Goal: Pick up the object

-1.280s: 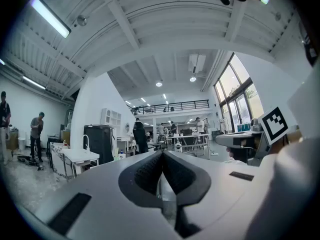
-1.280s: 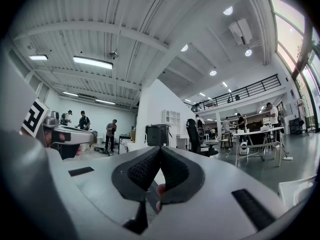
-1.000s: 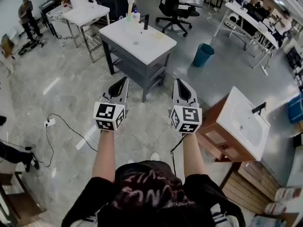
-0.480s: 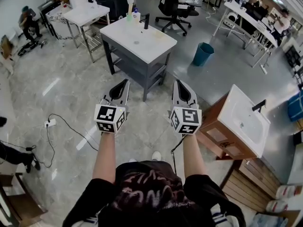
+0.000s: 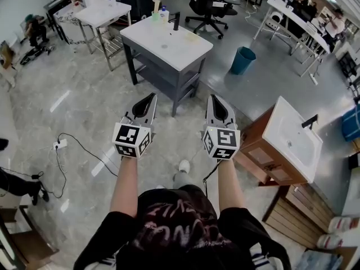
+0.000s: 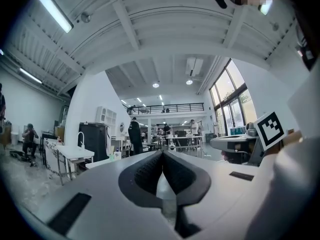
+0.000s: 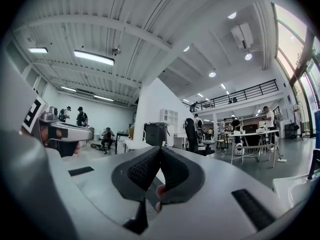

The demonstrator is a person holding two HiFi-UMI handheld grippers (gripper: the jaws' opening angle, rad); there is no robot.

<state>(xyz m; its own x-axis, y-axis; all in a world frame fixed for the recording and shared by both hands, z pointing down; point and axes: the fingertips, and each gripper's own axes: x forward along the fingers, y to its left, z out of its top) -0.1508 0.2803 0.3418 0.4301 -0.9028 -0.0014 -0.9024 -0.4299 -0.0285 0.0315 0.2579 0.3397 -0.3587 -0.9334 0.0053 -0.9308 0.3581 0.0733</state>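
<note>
Stride change: one shoe [image 5: 184,165] now shows out ahead of the torso, between the forearms, whereas a second ago both shoes sat tucked close under the body. I read that as a step toward the white-topped sink bench [image 5: 188,49] at 12 o'clock. Left gripper [image 5: 152,95] and right gripper [image 5: 212,97] keep the same places in the head view, side by side, level, noses at 12 o'clock. Both are fully closed, pads meeting at the tips with nothing between them, same as before. The task doesn't say which object is meant. Likeliest candidates are the small bottles [image 5: 156,16] at the bench's far edge, about 11 o'clock from the grippers, just beside the black faucet [image 5: 176,22]; they're too small to identify. They're well apart from both grippers, so this is the approach only, with no reach or grasp started. A wooden sink cabinet [image 5: 256,145] sits at 3 o'clock, near the right gripper, with its top bare apart from a tap. Next up, my guess: close the distance to the bench, then open one gripper before it reaches the bottles.
</note>
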